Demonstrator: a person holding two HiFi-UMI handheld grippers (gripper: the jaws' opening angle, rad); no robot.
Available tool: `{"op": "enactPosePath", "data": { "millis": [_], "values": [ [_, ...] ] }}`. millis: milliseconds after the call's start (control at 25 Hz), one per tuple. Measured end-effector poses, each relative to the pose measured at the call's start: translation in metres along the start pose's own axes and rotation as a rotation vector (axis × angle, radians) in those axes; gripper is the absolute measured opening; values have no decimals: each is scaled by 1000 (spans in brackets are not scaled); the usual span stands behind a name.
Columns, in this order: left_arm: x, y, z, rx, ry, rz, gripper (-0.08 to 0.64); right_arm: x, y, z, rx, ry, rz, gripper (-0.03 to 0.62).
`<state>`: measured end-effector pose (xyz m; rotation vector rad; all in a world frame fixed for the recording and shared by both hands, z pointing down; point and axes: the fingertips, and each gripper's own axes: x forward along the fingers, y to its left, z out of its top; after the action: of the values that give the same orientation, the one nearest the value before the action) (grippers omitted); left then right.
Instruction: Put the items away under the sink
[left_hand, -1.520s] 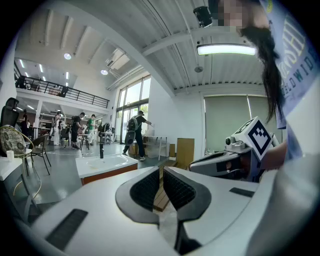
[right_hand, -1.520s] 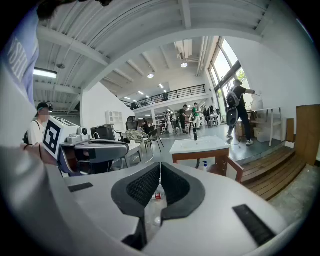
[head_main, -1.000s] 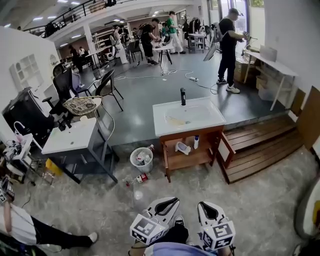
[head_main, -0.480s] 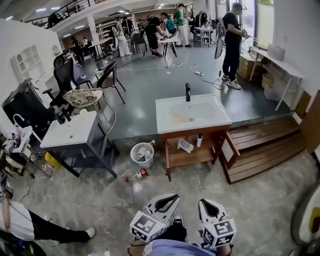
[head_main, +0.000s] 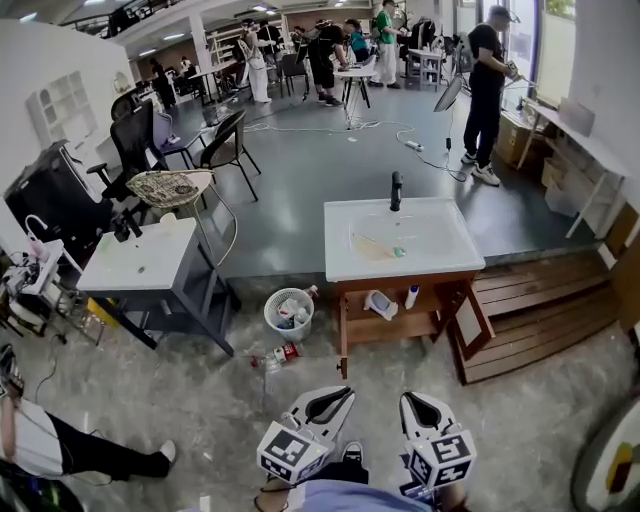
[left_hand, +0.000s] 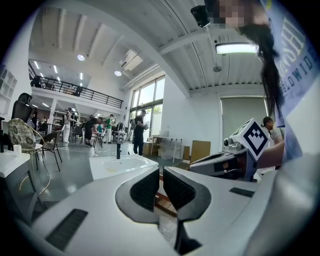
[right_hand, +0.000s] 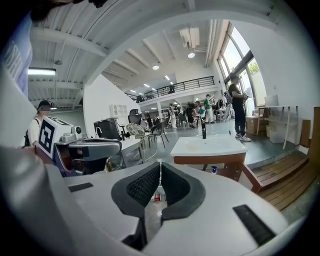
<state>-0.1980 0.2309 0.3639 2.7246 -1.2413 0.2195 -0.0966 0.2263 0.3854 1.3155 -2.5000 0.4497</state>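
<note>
A white-topped sink cabinet (head_main: 440, 262) is being viewed across the grey floor (head_main: 200, 410), its door (head_main: 470, 318) being seen swung open at the right. A white bin (head_main: 270, 322) is being seen on the floor beside the cabinet's left front corner. The left gripper (head_main: 349, 393) and the right gripper (head_main: 405, 399) are being held low, each clenched on nothing. A red-labelled bottle (head_main: 281, 354) is being shown lying just before the bin. On the shelf (head_main: 390, 327) under the sink, a white container (head_main: 381, 304) is being shown at the middle, a small spray bottle (head_main: 412, 297) just right of it.
</note>
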Motion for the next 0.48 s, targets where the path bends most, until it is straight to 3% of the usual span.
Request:
{"op": "enactPosePath", "data": {
  "millis": [200, 480],
  "values": [
    [21, 44, 2, -18, -6, 13, 20, 45, -13, 17, 1, 9, -1, 25],
    [48, 74, 6, -15, 8, -3, 20, 76, -36, 27, 20, 22, -25, 25]
  ]
}}
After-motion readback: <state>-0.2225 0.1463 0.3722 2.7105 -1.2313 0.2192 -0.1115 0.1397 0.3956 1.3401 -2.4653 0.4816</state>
